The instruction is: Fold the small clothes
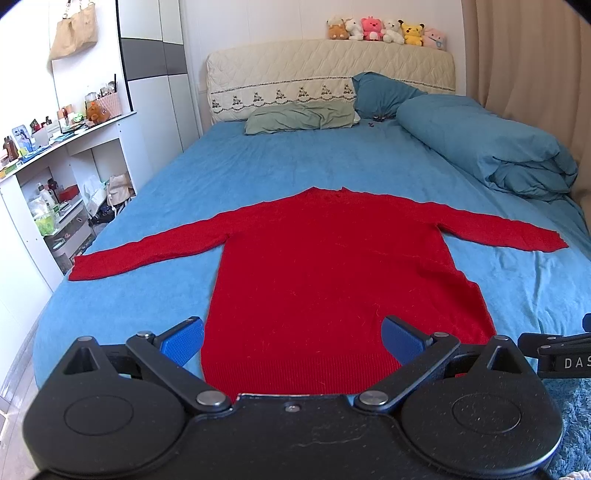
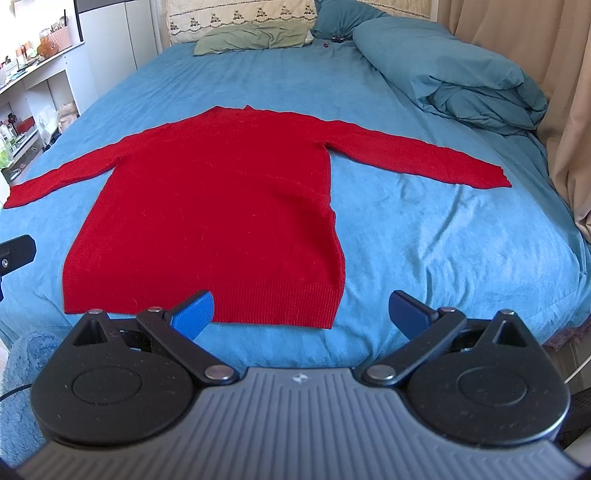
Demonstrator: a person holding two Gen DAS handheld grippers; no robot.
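A red long-sleeved sweater lies flat on the blue bed, both sleeves spread out sideways, hem toward me. It also shows in the right wrist view. My left gripper is open and empty, hovering over the left part of the hem. My right gripper is open and empty, just in front of the hem's right corner. The right gripper's body shows at the right edge of the left wrist view.
The blue bed sheet fills the scene. A rolled blue duvet lies at the far right, pillows at the headboard, plush toys above. White shelves with clutter stand left. A curtain hangs right.
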